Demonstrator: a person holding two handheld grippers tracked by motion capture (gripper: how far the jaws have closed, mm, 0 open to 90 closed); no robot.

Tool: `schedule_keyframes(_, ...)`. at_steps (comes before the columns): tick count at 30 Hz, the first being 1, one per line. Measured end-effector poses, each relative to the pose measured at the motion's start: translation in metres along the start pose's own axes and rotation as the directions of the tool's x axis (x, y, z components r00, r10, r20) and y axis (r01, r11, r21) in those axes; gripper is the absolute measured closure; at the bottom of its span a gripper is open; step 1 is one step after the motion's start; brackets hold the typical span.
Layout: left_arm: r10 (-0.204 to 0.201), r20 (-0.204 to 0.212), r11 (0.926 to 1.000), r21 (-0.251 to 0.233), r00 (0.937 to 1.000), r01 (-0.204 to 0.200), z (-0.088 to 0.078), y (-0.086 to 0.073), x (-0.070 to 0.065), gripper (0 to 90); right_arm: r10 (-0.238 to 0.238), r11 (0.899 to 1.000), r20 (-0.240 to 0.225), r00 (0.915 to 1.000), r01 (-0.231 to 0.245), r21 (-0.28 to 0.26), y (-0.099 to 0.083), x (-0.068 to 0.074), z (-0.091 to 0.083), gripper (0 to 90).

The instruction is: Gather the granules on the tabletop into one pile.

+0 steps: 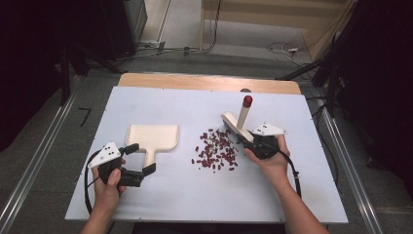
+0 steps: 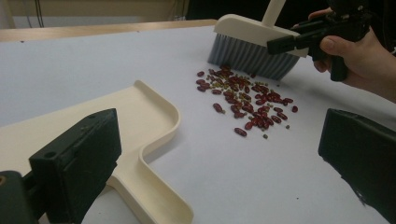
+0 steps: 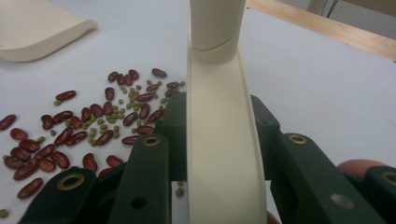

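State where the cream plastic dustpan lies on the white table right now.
In the high view, the cream plastic dustpan lies flat left of centre, between the left gripper and the scattered red beans.

The dustpan [image 2: 140, 121] looks like smooth cream plastic with a soft sheen. The brush [image 2: 252, 42] has a matching cream plastic back and fine grey bristles. The beans [image 3: 93, 121] are glossy dark red among small dull green ones. The table [image 1: 195, 195] top is matt white, its far edge pale wood.
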State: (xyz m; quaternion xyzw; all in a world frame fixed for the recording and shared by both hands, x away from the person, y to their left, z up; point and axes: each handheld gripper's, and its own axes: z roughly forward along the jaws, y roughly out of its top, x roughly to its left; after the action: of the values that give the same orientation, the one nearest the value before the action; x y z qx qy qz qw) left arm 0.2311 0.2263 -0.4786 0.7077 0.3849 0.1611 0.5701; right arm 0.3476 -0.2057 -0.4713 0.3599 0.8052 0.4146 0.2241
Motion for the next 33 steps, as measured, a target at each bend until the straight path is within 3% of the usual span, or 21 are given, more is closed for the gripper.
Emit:
schedule_keyframes(16, 0.001, -0.006, 1.0, 0.009, 1.0, -0.001, 0.005, 0.001, -0.001, 0.0, -0.04, 0.999, -0.059, 0.9974, 0.041, 0.009, 0.002, 0.028, -0.007, 65.7)
schedule_keyframes(20, -0.001, -0.008, 1.0, 0.005, 1.0, 0.001, 0.003, 0.002, 0.0, 0.0, -0.086, 0.996, -0.028, 0.9959, 0.086, 0.006, 0.004, 0.036, -0.007, 65.7)
schedule_keyframes(25, -0.002, -0.012, 1.0, 0.003, 0.9999, 0.002, 0.003, 0.002, 0.001, 0.0, -0.06, 0.998, -0.031, 0.9977, 0.059, -0.038, 0.013, 0.04, -0.021, 65.7)
schedule_keyframes(29, 0.002, -0.012, 0.9999, 0.011, 0.9999, -0.002, 0.004, 0.002, 0.0, 0.0, -0.046, 0.997, -0.092, 0.9947, 0.04, -0.066, 0.022, 0.059, -0.031, 65.7)
schedule_keyframes(33, -0.001, -0.013, 1.0, 0.005, 0.9999, 0.001, 0.004, 0.001, 0.0, 0.0, -0.015, 0.999, -0.181, 0.9834, 0.005, -0.054, 0.025, 0.085, -0.03, 65.6)
